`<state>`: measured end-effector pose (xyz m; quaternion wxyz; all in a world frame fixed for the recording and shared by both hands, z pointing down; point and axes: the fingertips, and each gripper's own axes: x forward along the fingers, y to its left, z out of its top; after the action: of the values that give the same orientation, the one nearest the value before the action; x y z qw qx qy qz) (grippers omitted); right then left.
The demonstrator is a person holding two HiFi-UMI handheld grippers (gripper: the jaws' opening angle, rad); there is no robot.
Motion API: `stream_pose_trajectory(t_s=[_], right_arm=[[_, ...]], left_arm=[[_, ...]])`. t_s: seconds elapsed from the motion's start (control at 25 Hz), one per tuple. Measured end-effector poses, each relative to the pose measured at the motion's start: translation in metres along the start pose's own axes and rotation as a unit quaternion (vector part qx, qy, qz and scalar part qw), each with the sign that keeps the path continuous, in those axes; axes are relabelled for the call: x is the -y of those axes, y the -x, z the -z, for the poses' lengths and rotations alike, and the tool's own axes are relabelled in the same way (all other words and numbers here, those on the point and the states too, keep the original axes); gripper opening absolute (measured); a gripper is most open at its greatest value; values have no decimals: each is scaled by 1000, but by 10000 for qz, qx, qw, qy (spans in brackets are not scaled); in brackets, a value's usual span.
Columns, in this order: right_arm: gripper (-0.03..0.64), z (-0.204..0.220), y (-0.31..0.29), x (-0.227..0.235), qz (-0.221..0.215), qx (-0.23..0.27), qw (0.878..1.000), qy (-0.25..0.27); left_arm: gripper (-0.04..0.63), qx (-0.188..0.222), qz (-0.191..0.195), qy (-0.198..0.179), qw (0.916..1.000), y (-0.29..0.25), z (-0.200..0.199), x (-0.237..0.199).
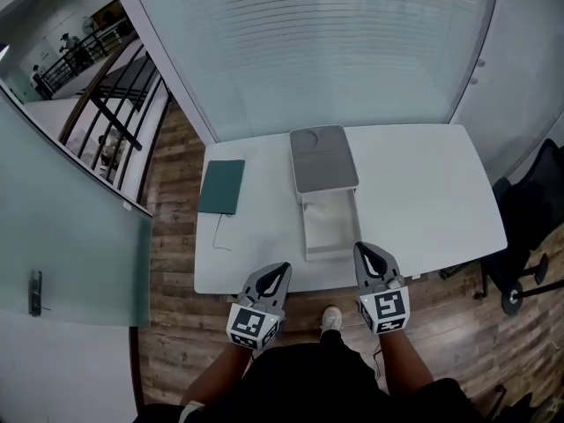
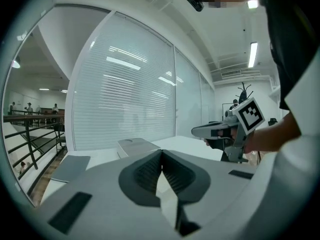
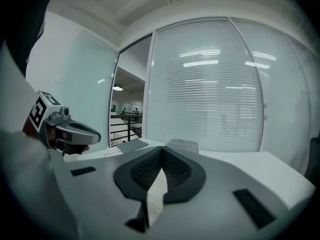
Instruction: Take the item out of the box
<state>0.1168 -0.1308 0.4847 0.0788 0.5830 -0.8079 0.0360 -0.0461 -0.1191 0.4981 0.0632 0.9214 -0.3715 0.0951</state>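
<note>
On the white table (image 1: pixel 423 192), a white box (image 1: pixel 330 223) lies open near the front edge. Its grey lid (image 1: pixel 323 159) is folded back behind it. The inside looks white, and I cannot make out an item in it. My left gripper (image 1: pixel 280 270) hovers at the table's near edge, left of the box, jaws shut and empty. My right gripper (image 1: pixel 363 249) sits just right of the box's near end, also shut and empty. In the left gripper view the left gripper (image 2: pixel 161 153) points at the grey lid (image 2: pixel 137 146), with the right gripper (image 2: pixel 197 131) beside it. The right gripper (image 3: pixel 162 149) faces the lid (image 3: pixel 182 145).
A dark green notebook (image 1: pixel 222 186) lies on the table's left part, with a thin cable (image 1: pixel 218 232) trailing from it. A black office chair (image 1: pixel 529 227) stands at the right. A glass wall with blinds runs behind the table. A stair railing (image 1: pixel 115 104) is at the left.
</note>
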Motion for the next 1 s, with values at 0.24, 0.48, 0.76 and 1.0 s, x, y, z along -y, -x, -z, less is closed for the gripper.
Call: stream_pose_trajectory(t_s=[0.24,0.48,0.76,1.0], right_arm=[[6,1,-31,4,-471,-44,9989,6],[6,8,-59,7,-944,-286,9951,47],[6,22,-78,6,-1496,-627,9865,234],[8,45,-95,2,-1775,-1236,9753,438]], left_arm=[[12,-111,-360,88,9993,-19,5,-13],[12,-122,-660,148,9976,-38,6,-23],[12,-212,-1000,188,9946,-52,7,-32],[12,-64,-1254,290,9917,-51,-7,-39]])
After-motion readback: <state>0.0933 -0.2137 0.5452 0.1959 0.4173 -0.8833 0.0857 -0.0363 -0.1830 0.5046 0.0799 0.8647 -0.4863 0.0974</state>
